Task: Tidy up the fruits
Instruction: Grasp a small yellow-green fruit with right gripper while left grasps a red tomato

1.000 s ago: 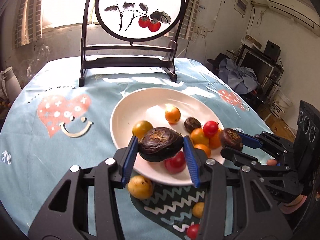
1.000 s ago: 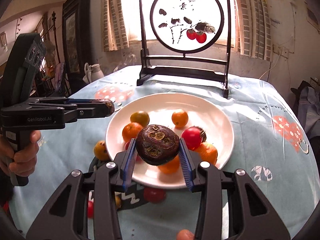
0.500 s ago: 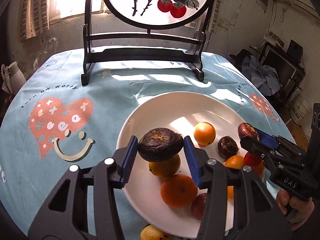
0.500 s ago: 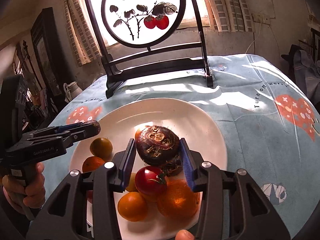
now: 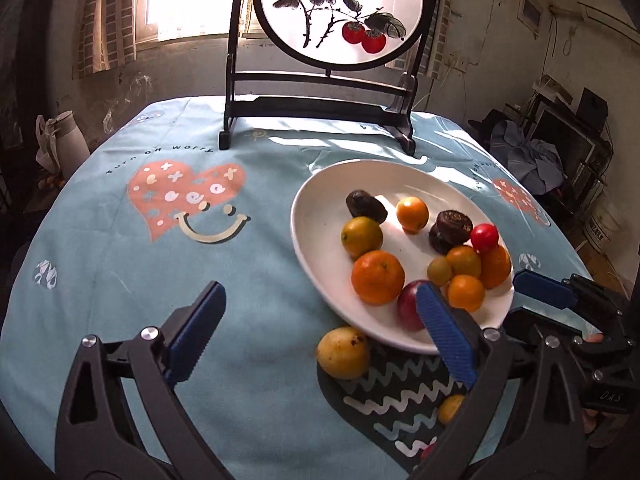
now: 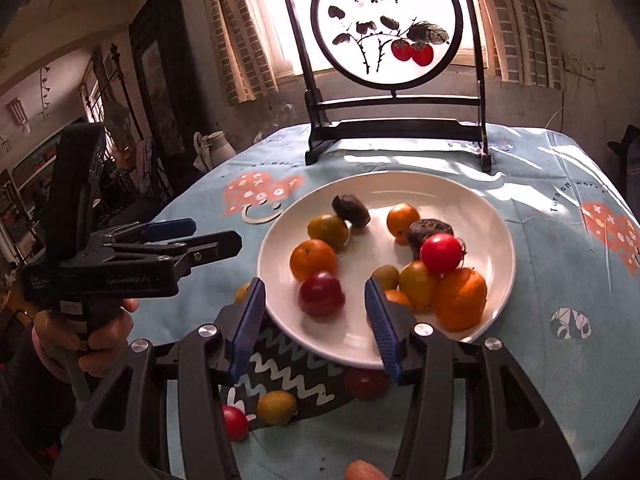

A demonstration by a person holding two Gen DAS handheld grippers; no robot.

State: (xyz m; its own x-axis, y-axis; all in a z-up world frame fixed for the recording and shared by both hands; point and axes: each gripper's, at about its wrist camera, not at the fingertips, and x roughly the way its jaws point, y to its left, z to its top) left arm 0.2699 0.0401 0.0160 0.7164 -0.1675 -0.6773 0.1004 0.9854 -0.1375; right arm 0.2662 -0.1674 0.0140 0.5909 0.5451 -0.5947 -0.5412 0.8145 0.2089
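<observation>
Both dark fruits that sat clamped in the jaws 1 second ago now lie on the plate, and each hand-held gripper has been opening. Left hand-held gripper: jaws wide apart with nothing between them, over the blue cloth of the desk just left of the plate's near rim. Right hand-held gripper: jaws partly apart, pads pressing on nothing, framing a red plum that rests on the plate's near side. On the plate, 1 dark fruit lies at the far left and the other dark fruit sits right of centre, touching a red tomato. Oranges and smaller yellow-green fruits fill the near and right parts of the plate. Off the plate, a yellow fruit touches its near rim on a dark zigzag patch of the cloth, and a few small red and yellow fruits lie nearer the camera. Behind the plate stands a round painted screen in a dark frame.
</observation>
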